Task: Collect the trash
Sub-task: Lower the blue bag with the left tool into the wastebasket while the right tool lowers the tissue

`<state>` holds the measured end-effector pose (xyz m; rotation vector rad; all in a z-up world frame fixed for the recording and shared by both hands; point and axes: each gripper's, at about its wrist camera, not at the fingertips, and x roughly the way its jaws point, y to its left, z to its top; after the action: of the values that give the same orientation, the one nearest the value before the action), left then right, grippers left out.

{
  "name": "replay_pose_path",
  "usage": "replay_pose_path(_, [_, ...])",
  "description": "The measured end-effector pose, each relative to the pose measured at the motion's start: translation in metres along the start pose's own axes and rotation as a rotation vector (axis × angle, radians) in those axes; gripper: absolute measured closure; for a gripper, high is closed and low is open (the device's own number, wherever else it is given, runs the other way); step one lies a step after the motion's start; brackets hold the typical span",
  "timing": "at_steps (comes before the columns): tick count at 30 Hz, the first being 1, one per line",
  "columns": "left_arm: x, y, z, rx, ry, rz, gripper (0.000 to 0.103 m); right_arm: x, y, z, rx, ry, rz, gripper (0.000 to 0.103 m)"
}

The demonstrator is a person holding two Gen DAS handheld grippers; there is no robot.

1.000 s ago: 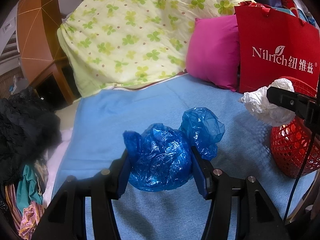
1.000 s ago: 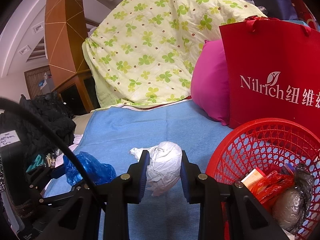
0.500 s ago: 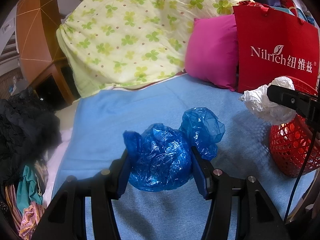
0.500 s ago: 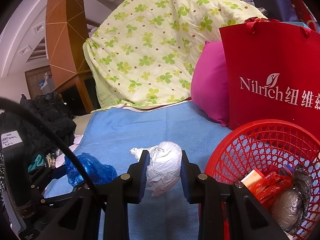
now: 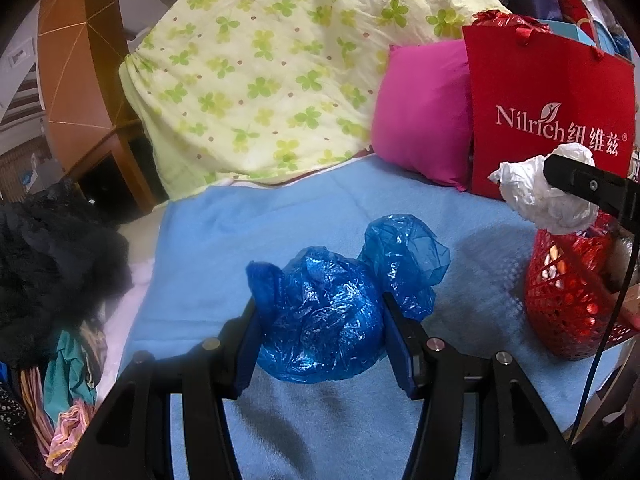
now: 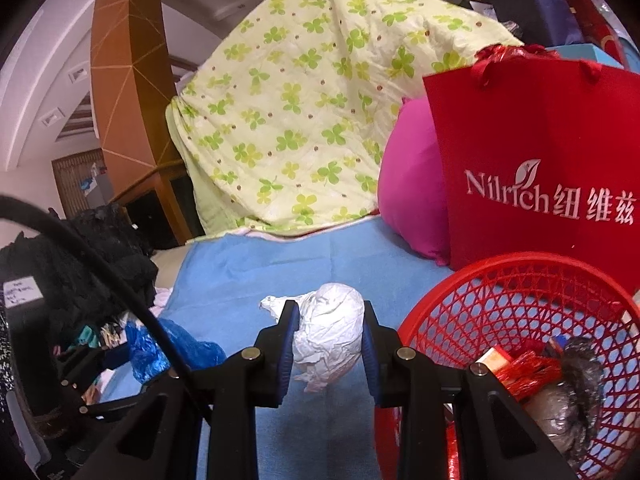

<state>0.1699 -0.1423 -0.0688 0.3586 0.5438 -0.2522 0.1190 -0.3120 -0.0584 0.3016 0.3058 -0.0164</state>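
We can't see the red basket (image 5: pixel 568 312) whole: the left wrist view's right edge cuts it and the white crumpled paper (image 5: pixel 548 196) covers its rim. Basket contents (image 6: pixel 560 380) unidentifiable. Clothes pile (image 5: pixel 52 264) too dark to read.

- Crumpled plastic bag (image 5: pixel 324 320): translucent deep blue, glossy highlights on the creases.
- Wad of crumpled paper (image 6: pixel 328 332): white, grey in the folds.
- Basket (image 6: pixel 516 280): bright red open lattice; inside it red foil, dull grey-silver wrapping and a pale orange-edged carton.
- Bed sheet (image 5: pixel 280 232): plain light blue.
- Quilt (image 5: pixel 260 76): pale yellow-green, printed with green clover leaves and small brown dots.
- Pillow (image 5: pixel 420 120): solid magenta.
- Gift bag (image 6: pixel 540 160): red, white "Nilrich" lettering with a leaf mark and Chinese characters, red ribbon handles.
- Left gripper (image 5: pixel 324 344), right gripper (image 6: pixel 330 356): black frames, blue pads.
- Headboard post (image 6: pixel 128 92): orange-brown wood, thin pale inlay lines.
- Heap of clothes (image 5: pixel 48 252): mostly black; teal and pink-striped pieces below.
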Motion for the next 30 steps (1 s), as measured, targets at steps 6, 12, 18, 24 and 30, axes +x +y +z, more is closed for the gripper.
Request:
replay_pose_path(6, [-0.028,-0.013,0.015,0.027,-0.038,0.021,0.045,-0.022,-0.013,0.008,0.030,-0.050,0.002,0.070])
replay_pose_path(12, [-0.050,-0.028,0.030,0.056,-0.065,0.036,0.045,-0.036,-0.033,0.013,0.060,-0.087,-0.011,0.070])
replay_pose_path(18, [-0.067,-0.041,0.044,0.077,-0.090,0.027,0.045,-0.049,-0.053,0.014,0.102,-0.106,-0.020,0.070])
replay_pose_path(24, [-0.082,-0.060,0.055,0.089,-0.110,-0.016,0.044,-0.061,-0.068,0.011,0.142,-0.128,-0.024,0.070])
replay_pose_path(30, [-0.094,-0.080,0.067,0.064,-0.150,-0.121,0.044,-0.078,-0.095,0.008,0.216,-0.157,-0.043,0.070])
